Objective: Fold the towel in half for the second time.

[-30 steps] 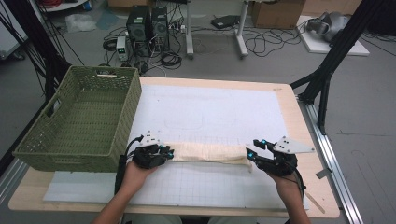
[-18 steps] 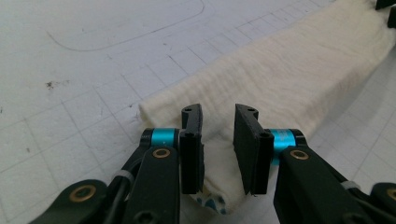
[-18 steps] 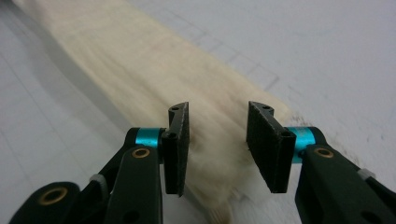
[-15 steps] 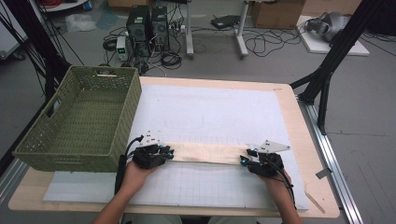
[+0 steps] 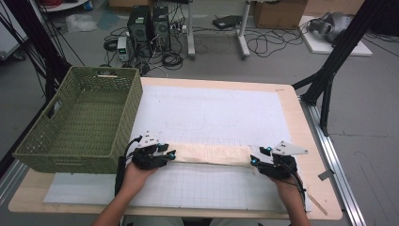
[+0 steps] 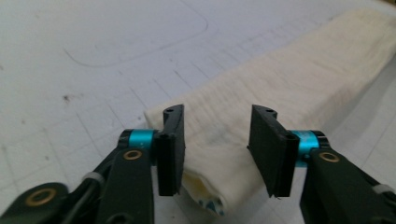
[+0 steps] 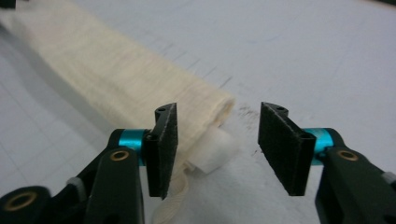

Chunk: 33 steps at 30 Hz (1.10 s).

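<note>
So the big light wooden surface (image 5: 301, 117) has a white gridded paper mat (image 5: 211, 113) over most of it, and a green woven plastic basket (image 5: 80, 122) sits at its left edge. The cream-coloured cloth folded into a long narrow strip (image 5: 211, 154) lies flat on the mat near the person's side, long axis running left to right, well apart from the basket.

Left claw (image 5: 172, 154) is at the strip's left end, right claw (image 5: 254, 161) at the right end, so each hand is nearest its own end. Both have just been opening. The left one is released with the cloth end lying between its jaws, not pinched. The right one is released too, the cloth's corner sitting just inside its left jaw.

Something bluish peeks out under the fold (image 6: 210, 205) in the left gripper view, can't make out what. The layers inside the fold are hidden.
</note>
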Each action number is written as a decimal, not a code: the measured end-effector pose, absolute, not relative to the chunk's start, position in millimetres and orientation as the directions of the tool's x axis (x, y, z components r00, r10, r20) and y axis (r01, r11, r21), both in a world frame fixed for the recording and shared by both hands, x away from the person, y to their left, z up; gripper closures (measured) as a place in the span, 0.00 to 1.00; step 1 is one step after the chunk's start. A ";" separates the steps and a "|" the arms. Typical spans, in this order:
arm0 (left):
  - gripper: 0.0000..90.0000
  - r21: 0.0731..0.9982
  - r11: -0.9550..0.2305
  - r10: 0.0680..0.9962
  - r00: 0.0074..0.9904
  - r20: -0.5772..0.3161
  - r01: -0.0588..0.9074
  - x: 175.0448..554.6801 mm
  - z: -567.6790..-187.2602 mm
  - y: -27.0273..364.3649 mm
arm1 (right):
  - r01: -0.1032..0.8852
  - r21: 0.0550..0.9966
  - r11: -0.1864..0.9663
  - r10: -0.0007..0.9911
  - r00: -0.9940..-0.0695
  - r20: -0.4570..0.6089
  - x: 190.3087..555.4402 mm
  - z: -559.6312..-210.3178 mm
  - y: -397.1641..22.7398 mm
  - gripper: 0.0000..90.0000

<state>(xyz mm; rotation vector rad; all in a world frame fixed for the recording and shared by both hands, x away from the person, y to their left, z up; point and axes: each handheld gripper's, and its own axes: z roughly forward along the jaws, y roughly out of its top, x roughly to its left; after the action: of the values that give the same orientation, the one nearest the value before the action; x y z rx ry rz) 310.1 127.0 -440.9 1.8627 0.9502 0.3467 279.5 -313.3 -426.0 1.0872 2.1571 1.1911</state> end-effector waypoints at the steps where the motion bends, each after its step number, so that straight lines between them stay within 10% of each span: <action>1: 0.57 0.870 -0.191 0.744 0.646 -0.174 0.454 310.2 -439.0 129.0 | 0.417 0.860 0.294 0.816 -0.578 0.001 277.7 -423.5 -317.1 0.48; 10: 0.21 0.909 -0.071 0.766 0.606 -0.214 0.410 309.2 -427.7 134.4 | 0.430 0.881 0.199 0.874 -0.484 0.039 266.6 -420.4 -342.0 0.29; 33: 0.23 0.928 -0.085 0.745 0.642 -0.183 0.363 307.0 -427.8 135.2 | 0.422 0.874 0.243 0.888 -0.459 -0.025 251.4 -418.4 -337.7 0.13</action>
<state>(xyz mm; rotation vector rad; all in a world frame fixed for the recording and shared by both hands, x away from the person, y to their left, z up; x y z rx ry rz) 307.0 135.2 -427.8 1.6914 0.9134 0.4063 251.4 -337.7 -418.4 1.1917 1.9900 1.1497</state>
